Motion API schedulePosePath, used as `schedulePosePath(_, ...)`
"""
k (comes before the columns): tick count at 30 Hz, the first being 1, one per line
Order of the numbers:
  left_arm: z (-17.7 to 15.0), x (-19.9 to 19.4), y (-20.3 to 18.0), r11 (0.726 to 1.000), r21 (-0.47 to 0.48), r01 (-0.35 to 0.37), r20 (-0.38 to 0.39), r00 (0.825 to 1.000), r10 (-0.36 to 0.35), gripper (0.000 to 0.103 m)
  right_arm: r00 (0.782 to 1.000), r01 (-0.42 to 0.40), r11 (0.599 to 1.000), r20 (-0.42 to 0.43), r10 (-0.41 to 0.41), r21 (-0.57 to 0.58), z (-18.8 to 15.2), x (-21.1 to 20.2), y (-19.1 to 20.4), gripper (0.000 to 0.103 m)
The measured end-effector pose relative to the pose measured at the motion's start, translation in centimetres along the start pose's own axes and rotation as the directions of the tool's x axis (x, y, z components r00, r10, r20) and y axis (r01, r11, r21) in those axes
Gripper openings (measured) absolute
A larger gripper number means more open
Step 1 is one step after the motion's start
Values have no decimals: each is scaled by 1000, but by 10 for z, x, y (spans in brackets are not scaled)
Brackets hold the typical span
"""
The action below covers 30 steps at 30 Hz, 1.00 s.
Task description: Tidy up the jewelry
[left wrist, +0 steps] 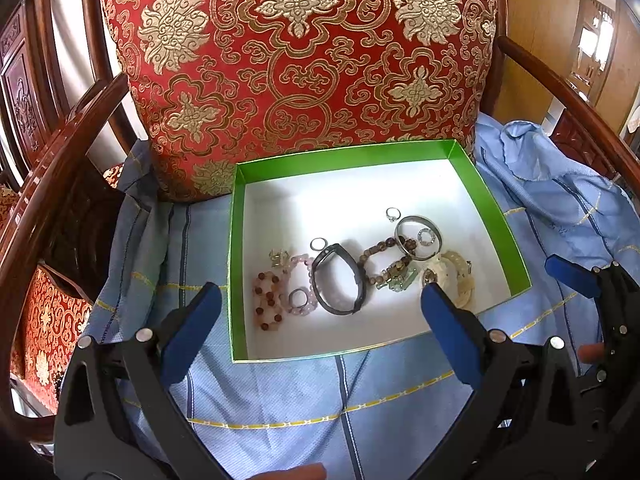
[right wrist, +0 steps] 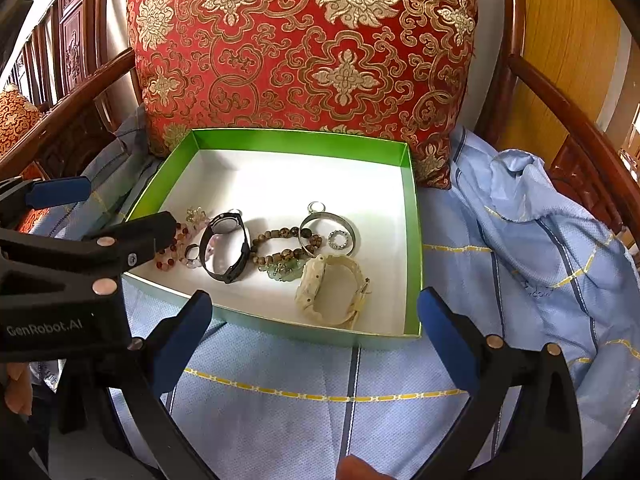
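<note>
Left gripper (left wrist: 320, 308) gapes wide, empty, over the box (left wrist: 488, 200) near edge. Inside, left to right: beads (right wrist: 170, 254) at nine o'clock, stiff black watch (right wrist: 224, 246), slippery bangle (right wrist: 326, 230), brittle-looking ivory watch (right wrist: 332, 294), best pinched by its band. Right gripper (right wrist: 314, 316) likewise wide, empty.

Two watches (right wrist: 225, 246), one box (right wrist: 412, 248)

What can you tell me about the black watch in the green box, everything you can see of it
The black watch lies inside the green box on its white floor, left of centre. Its dark strap is closed into an oval loop, looking like rubber or plastic, with a round pale face at the far end. It rests on its side, partly over the pink bead bracelet, with the brown bead bracelet close on its right. Neither gripper touches it.
</note>
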<state>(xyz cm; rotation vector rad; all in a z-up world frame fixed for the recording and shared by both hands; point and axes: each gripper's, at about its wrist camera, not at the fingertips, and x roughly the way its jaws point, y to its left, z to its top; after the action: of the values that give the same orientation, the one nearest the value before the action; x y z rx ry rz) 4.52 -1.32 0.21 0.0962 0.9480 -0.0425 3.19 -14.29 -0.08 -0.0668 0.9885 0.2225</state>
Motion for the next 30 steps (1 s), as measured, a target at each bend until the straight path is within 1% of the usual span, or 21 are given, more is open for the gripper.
schedulePosePath(19, -2, 1, -1, 1000, 1, -10, -8, 1000, 10, 99, 1000, 3, 1000, 5, -3, -1, -2, -1, 1, 100)
schedulePosePath(25, -2, 2, -2, 1000, -2, -2, -16, 1000, 2, 99, 1000, 5, 1000, 1, -5, 7, -2, 0, 0, 100)
schedulePosePath(28, -2, 2, -2, 1000, -1, -12, -13, 1000, 12, 99, 999, 30, 999, 35, -31, 27, 0, -6, -8, 100)
schedulePosePath(29, -2, 1, 0, 1000, -10, -16, -8, 1000, 16, 99, 996, 54, 997, 64, -57, 50, 2, -12, -16, 100)
schedulePosePath(30, -1, -1, 4, 999, -34, -7, 3, 1000, 7, 99, 991, 96, 993, 87, -102, 75, 3, -17, -28, 100)
